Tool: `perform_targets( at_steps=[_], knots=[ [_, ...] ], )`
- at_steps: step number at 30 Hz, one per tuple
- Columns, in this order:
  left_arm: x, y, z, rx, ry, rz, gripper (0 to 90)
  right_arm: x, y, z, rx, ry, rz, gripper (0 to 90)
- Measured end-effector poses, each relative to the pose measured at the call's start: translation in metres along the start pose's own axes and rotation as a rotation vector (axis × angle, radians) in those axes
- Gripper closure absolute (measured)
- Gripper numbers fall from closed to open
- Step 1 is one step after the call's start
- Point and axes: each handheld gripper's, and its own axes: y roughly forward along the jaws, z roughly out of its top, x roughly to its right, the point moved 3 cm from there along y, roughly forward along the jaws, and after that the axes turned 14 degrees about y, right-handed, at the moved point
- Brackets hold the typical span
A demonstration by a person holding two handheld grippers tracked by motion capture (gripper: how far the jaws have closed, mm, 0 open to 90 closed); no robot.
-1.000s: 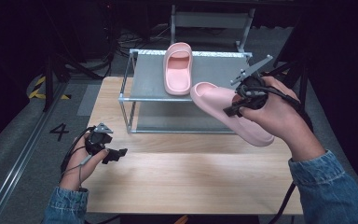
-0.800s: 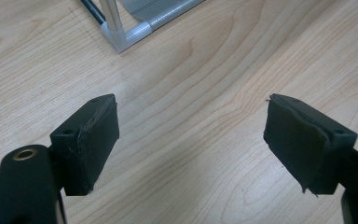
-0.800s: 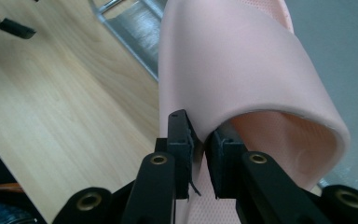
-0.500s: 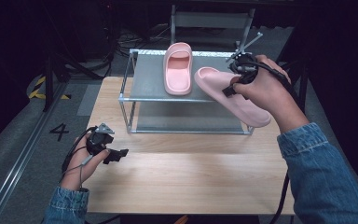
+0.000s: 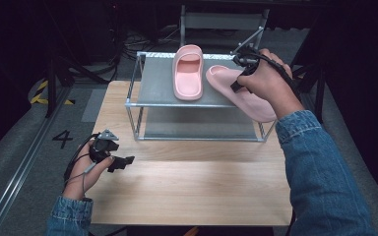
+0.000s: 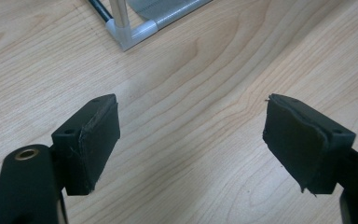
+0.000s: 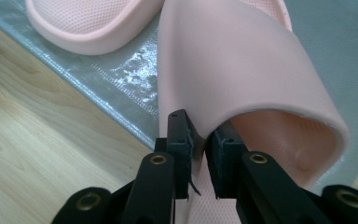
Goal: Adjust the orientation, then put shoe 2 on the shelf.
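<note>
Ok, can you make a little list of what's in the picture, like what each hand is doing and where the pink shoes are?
right gripper: shut on held slipper, pinching its strap
held slipper: tilted over the rack's top shelf
other slipper: flat on the top shelf, beside the held one
left gripper: open, nothing between its fingers, low over the wooden table

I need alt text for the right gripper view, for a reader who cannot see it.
The right gripper pinches the strap edge of a pink slipper between its black jaws. A second pink slipper lies on the grey shelf, above a wooden table.
</note>
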Motion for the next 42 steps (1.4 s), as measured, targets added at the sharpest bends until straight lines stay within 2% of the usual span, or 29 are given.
perform_targets(
  at_steps=[3, 4, 8, 11, 12, 14, 17, 18, 20, 21, 23, 24, 26, 29, 34, 37, 38, 40, 42],
  knots=[
    [-0.001, 0.000, -0.001, 0.003, -0.001, 0.004, 19.1, 0.000, 0.005, 0.001, 0.000, 0.008, 0.014, 80.3],
    [-0.001, 0.000, -0.001, 0.005, -0.004, 0.005, 19.2, -0.001, 0.006, 0.000, 0.006, 0.009, 0.033, 78.6],
    [-0.002, 0.000, -0.001, 0.005, 0.001, 0.006, 19.2, -0.003, 0.004, -0.002, 0.030, -0.013, 0.017, 72.3],
    [-0.002, 0.000, -0.001, 0.006, -0.002, 0.002, 19.2, -0.002, 0.000, -0.004, 0.051, -0.006, 0.035, 68.2],
    [-0.002, 0.000, -0.001, 0.005, -0.005, -0.004, 19.2, -0.001, -0.008, -0.009, 0.084, 0.004, 0.056, 65.3],
    [-0.003, 0.001, 0.001, 0.008, -0.002, 0.001, 19.2, 0.002, -0.015, -0.015, 0.108, 0.007, 0.066, 63.6],
    [-0.003, 0.002, 0.003, -0.006, -0.008, -0.014, 19.1, 0.005, -0.022, -0.023, 0.130, 0.003, 0.071, 62.5],
    [-0.004, 0.002, 0.004, -0.013, -0.023, -0.014, 19.1, 0.008, -0.028, -0.029, 0.148, 0.001, 0.078, 61.4],
    [-0.005, 0.003, 0.007, -0.014, -0.026, -0.014, 19.1, 0.012, -0.036, -0.042, 0.179, -0.005, 0.086, 58.9],
    [-0.005, 0.003, 0.007, -0.014, -0.026, -0.014, 19.1, 0.012, -0.036, -0.042, 0.179, -0.005, 0.086, 58.9],
    [-0.006, 0.006, 0.012, -0.014, -0.021, -0.025, 19.1, 0.016, -0.046, -0.058, 0.224, -0.021, 0.104, 56.1],
    [-0.006, 0.006, 0.012, -0.014, -0.021, -0.025, 19.1, 0.016, -0.046, -0.058, 0.224, -0.021, 0.104, 56.1],
    [-0.006, 0.010, 0.016, -0.011, -0.014, -0.033, 19.1, 0.019, -0.053, -0.071, 0.254, -0.025, 0.126, 55.2],
    [-0.004, 0.015, 0.018, -0.030, -0.012, -0.041, 19.4, 0.027, -0.060, -0.092, 0.272, -0.007, 0.143, 56.6],
    [-0.004, 0.019, 0.021, -0.043, -0.009, -0.055, 19.4, 0.044, -0.061, -0.121, 0.276, 0.055, 0.150, 61.1],
    [-0.003, 0.021, 0.025, -0.038, -0.004, -0.056, 19.4, 0.054, -0.058, -0.136, 0.257, 0.070, 0.156, 69.9],
    [-0.003, 0.021, 0.025, -0.038, -0.004, -0.056, 19.4, 0.054, -0.058, -0.136, 0.257, 0.070, 0.156, 69.9],
    [-0.001, 0.021, 0.025, -0.050, 0.012, -0.069, 19.4, 0.059, -0.057, -0.146, 0.231, 0.079, 0.161, 77.2],
    [-0.001, 0.021, 0.025, -0.051, 0.010, -0.068, 19.4, 0.060, -0.055, -0.152, 0.218, 0.084, 0.170, 80.9]
  ],
)
